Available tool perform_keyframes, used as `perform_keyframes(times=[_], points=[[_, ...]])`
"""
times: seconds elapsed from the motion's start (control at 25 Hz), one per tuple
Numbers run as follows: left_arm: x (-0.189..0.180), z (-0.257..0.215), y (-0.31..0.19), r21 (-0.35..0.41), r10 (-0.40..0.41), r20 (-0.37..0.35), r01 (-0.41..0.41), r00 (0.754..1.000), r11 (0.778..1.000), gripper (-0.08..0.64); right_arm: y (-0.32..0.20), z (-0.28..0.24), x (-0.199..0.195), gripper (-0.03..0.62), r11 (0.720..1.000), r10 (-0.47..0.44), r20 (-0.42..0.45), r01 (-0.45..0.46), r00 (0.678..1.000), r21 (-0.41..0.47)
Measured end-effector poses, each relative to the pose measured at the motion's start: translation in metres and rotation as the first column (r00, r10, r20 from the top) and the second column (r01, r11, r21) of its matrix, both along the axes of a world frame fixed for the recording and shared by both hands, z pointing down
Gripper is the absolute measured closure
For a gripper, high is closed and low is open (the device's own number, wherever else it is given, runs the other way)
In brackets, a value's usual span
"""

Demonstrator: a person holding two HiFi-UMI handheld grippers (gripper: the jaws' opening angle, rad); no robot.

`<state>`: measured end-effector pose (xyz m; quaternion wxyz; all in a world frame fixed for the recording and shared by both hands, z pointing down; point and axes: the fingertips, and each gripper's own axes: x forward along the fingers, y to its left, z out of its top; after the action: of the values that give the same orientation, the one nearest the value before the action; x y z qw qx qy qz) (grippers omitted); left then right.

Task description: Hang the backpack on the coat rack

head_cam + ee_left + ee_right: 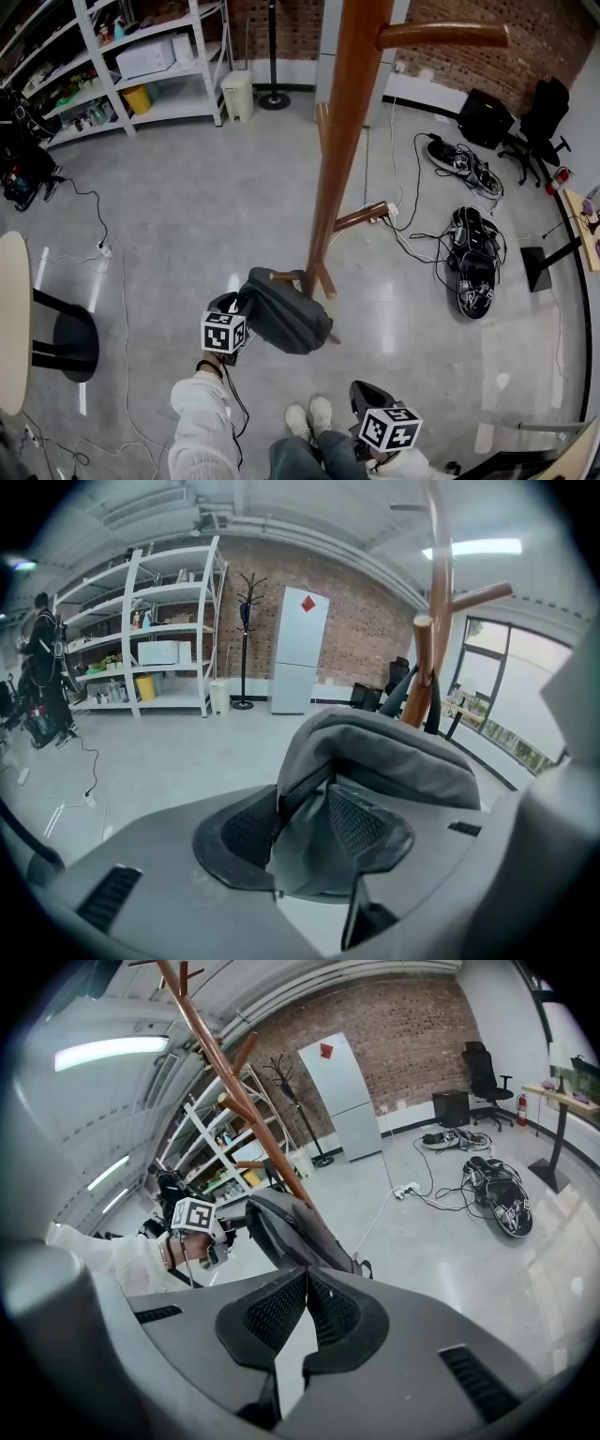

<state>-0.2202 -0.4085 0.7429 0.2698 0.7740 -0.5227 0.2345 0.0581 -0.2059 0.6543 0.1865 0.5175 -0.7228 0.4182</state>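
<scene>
Left gripper point(314, 834): we see jaws wide apart, backpack point(394, 752) between them, unclamped.
Right gripper point(305, 1314): jaws together, empty.
Pose: both tilt downward.

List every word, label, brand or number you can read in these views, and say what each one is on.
No text is legible in any view.
Red diamond sticker on the white fridge: too small to read.
Bottles on the white shelving: labels too small to read.
Marker cubes: black-and-white square patterns only, no letters or numbers.
</scene>
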Motion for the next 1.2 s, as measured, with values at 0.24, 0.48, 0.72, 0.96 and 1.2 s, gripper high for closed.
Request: perform_keyframes(times=[0.24,0.48,0.72,0.96,1.2], points=[[-0.005,-0.047,0.021,0.120,-0.058,-0.023,0.060,0.998,0.991,0.408,0.002,-0.008,-0.003,0.580,1.000,-0.018,0.008,0.018,1.000,0.017],[0.033,-0.150,0.085,0.328,-0.141,-0.121,0.174,0.983,0.929,0.408,-0.011,-0.028,-0.021,0.580,0.996,-0.055,0.029,0.053,0.998,0.073],[0.097,-0.203,0.154,0.299,-0.223,-0.262,0.299,0.939,0.906,0.408,-0.040,-0.053,-0.041,0.578,0.981,-0.094,0.037,0.086,0.995,0.173],[0.119,-0.205,0.211,0.219,-0.354,-0.207,0.396,0.912,0.892,0.555,-0.041,-0.065,-0.058,0.578,0.958,-0.184,0.006,0.178,0.983,0.227],[0.135,-0.212,0.229,0.213,-0.340,-0.251,0.394,0.906,0.894,0.557,-0.020,-0.060,-0.057,0.580,0.955,-0.214,0.016,0.206,0.977,0.215]])
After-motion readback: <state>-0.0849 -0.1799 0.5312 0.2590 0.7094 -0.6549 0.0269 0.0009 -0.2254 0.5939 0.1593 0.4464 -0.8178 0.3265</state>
